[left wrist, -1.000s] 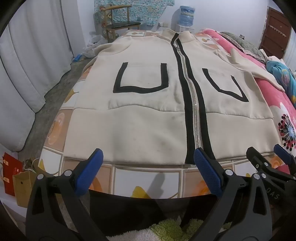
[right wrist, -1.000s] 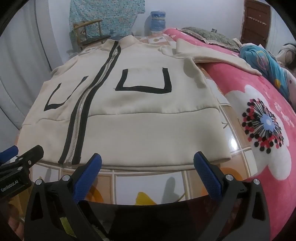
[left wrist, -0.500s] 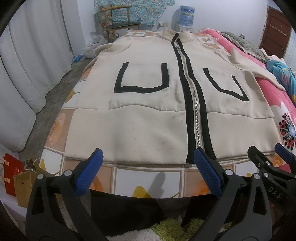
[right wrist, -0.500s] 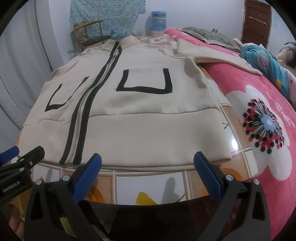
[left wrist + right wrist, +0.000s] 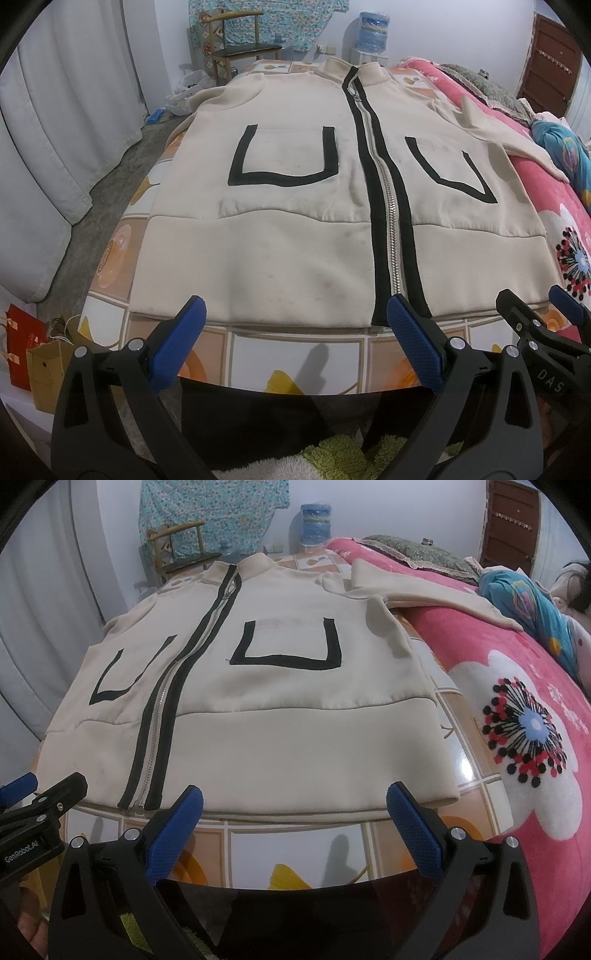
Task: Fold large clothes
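Since the earlier frames both grippers have held almost the same station at the near hem, with only a slight drift of view. Cream jacket (image 5: 288,229) lies flat and zipped, front up, on the bed (image 5: 295,350), over a tiled-pattern cover; its collar points away from the cameras and its black-edged zipper (image 5: 391,206) runs down to the hem. Left gripper (image 5: 295,343), jaws wide apart and empty, hovers just short of the hem, left of the zipper foot. Right gripper (image 5: 295,823), jaws likewise apart and empty, hovers before the hem on the other side of the zipper. One sleeve (image 5: 436,594) extends from the jacket onto the pink floral blanket (image 5: 535,720). Beyond the collar stand a wooden chair (image 5: 240,48) and a water bottle (image 5: 373,26).
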